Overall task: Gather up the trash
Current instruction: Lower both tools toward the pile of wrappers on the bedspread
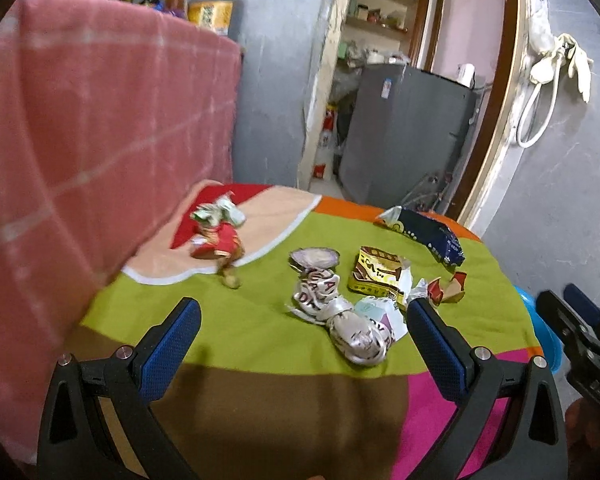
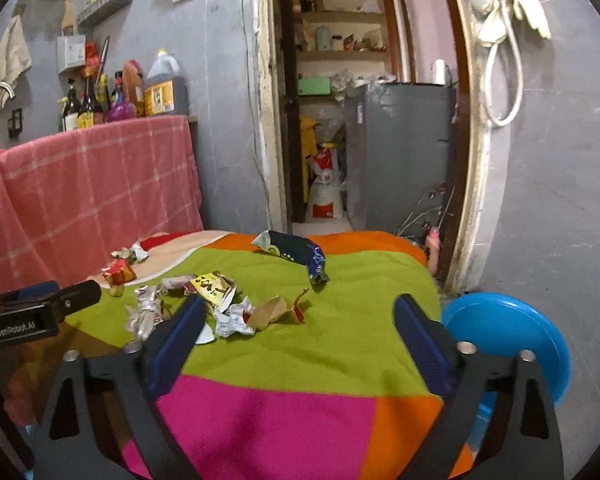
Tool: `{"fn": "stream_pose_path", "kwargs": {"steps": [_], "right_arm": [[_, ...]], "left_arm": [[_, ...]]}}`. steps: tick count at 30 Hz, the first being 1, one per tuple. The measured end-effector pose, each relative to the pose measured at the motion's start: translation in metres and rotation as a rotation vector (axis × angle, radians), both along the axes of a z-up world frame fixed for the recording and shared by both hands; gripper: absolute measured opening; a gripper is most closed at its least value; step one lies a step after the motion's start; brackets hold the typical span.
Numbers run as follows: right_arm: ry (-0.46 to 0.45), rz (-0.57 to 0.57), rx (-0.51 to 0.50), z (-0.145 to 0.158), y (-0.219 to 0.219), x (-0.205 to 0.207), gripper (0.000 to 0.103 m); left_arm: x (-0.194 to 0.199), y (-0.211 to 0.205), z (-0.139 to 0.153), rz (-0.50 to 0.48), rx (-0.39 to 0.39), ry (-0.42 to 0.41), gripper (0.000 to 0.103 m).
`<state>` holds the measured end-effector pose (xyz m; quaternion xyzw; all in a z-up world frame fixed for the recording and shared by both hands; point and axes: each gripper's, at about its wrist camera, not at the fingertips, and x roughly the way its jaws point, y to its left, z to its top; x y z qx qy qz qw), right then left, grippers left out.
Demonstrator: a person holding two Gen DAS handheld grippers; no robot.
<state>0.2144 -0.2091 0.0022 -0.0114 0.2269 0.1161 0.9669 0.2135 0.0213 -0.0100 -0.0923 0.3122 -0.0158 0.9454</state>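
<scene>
Both the left tongs (image 1: 304, 320) and right tongs (image 2: 300, 320) gape apart and empty over the desk (image 2: 340, 344), where wrappers (image 1: 340, 316) lie scattered left of the blue bin (image 2: 512, 344), so a light wrapper could slip out mid-carry.

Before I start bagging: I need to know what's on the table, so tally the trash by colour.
Silver wrappers: 1
Yellow packets: 1
Blue bags: 1
Red wrappers: 1
Green-white wrappers: 1
Red-tan scraps: 1
White papers: 1
Total: 7
</scene>
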Motion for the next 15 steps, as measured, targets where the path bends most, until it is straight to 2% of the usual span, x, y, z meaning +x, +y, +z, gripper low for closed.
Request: {"fn": "stream_pose_path", "kwargs": {"steps": [2,7,9,15], "right_arm": [[0.024,0.013,-0.011,-0.004,0.003,0.014,0.077],[0.100,0.029,0.000,-0.012,0.003,0.042,0.067],[0.134,0.046,0.008,-0.016,0.005,0.053,0.059],[0.252,0.089,-0.003,-0.033,0.017,0.083,0.052]], "left_arm": [[0.008,-0.003,-0.002,-0.011,0.001,0.022,0.098],[0.026,-0.008,-0.013,-0.056,-0.013,0.088,0.078],[0.032,-0.012,-0.018,-0.077,-0.020,0.114,0.068],[0.043,-0.009,-0.028,-0.112,-0.093,0.199,0.049]]}}
